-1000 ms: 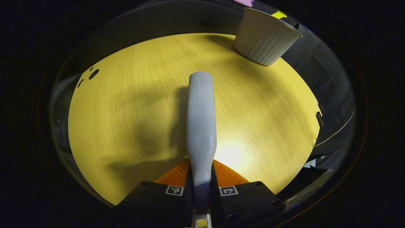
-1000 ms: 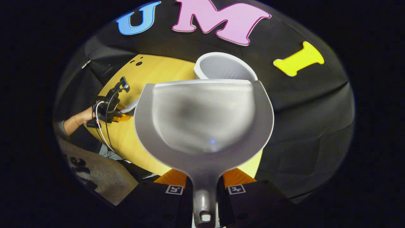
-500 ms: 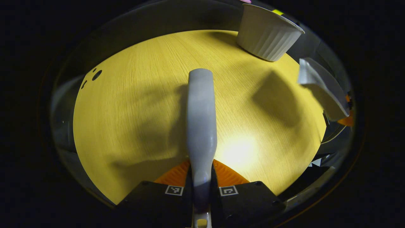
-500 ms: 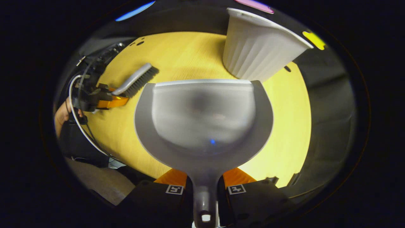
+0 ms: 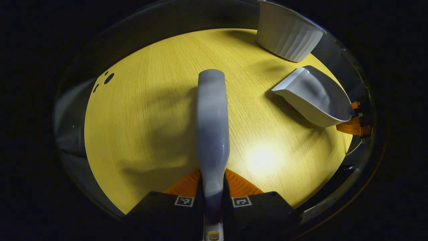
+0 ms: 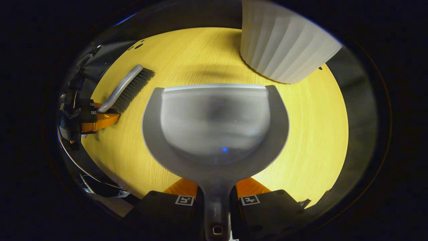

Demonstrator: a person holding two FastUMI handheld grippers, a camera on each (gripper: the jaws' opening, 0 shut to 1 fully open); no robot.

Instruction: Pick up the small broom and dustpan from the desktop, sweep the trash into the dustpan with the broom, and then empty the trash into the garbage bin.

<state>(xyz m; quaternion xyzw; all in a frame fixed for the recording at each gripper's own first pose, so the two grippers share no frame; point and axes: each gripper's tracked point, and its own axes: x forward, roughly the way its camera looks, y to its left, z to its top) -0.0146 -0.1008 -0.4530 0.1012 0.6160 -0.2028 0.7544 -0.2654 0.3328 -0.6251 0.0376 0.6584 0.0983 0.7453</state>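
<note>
The left hand-held gripper [image 5: 213, 201] clamps the broom [image 5: 212, 127]; the right hand-held gripper [image 6: 217, 201] clamps the empty dustpan [image 6: 215, 124], the garbage bin [image 6: 284, 50] just ahead. No trash lies on the surface [image 5: 150, 110], so emptying looks done.

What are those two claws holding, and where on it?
Left gripper clamps the broom by its handle; right gripper clamps the dustpan by its handle.

Left hand-held gripper [image 5: 213, 182]: black body blocks with screws, each bearing a square black-and-white marker tag. Right hand-held gripper [image 6: 216, 187]: identical blocks and tags.
</note>
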